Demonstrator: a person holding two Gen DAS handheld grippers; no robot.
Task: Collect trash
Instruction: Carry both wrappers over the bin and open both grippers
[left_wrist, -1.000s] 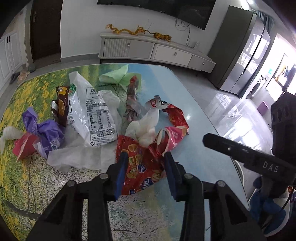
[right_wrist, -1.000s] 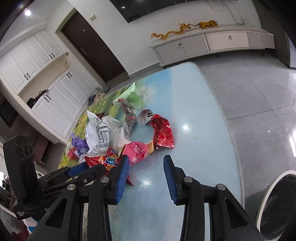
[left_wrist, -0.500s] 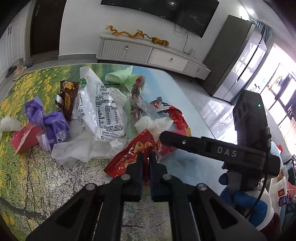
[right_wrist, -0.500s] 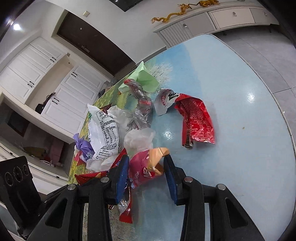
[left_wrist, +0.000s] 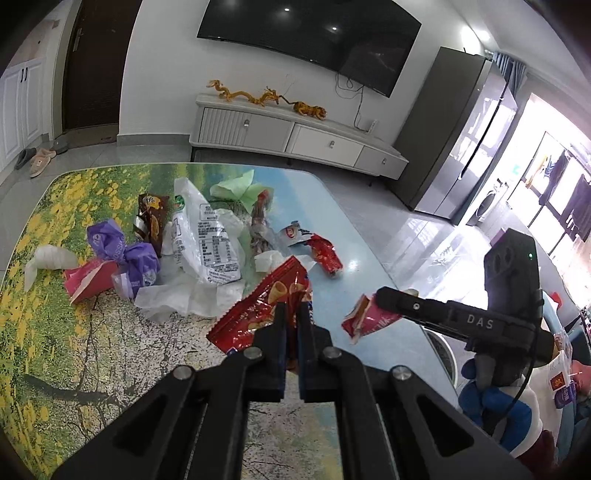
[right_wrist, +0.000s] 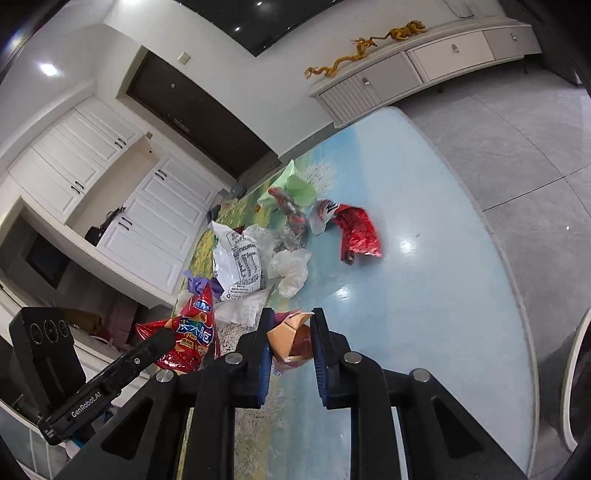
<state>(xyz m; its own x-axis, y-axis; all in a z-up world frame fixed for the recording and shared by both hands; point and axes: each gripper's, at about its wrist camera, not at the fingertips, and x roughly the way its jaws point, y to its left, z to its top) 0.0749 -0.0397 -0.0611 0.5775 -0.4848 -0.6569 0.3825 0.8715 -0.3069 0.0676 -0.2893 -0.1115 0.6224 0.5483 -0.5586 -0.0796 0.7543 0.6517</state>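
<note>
My left gripper (left_wrist: 291, 314) is shut on a long red snack bag (left_wrist: 258, 306), held above the table; the bag also shows in the right wrist view (right_wrist: 188, 332). My right gripper (right_wrist: 290, 325) is shut on a crumpled pink and orange wrapper (right_wrist: 291, 336), lifted off the table; the wrapper shows in the left wrist view (left_wrist: 364, 319). A pile of trash lies on the table: a white printed bag (left_wrist: 207, 240), purple wrappers (left_wrist: 125, 254), a brown wrapper (left_wrist: 149, 218), a green paper (left_wrist: 236, 188), a red foil bag (left_wrist: 325, 254) and a white tissue (right_wrist: 290, 269).
The table (left_wrist: 74, 332) has a flower and sky print; its right edge curves near the red foil bag. A white bin rim (right_wrist: 576, 376) shows at the right below the table edge. A TV cabinet (left_wrist: 295, 136) stands beyond.
My left gripper closed on the red snack bag and lifted it. My right gripper moved over the pink wrapper, closed on it and raised it off the table.
</note>
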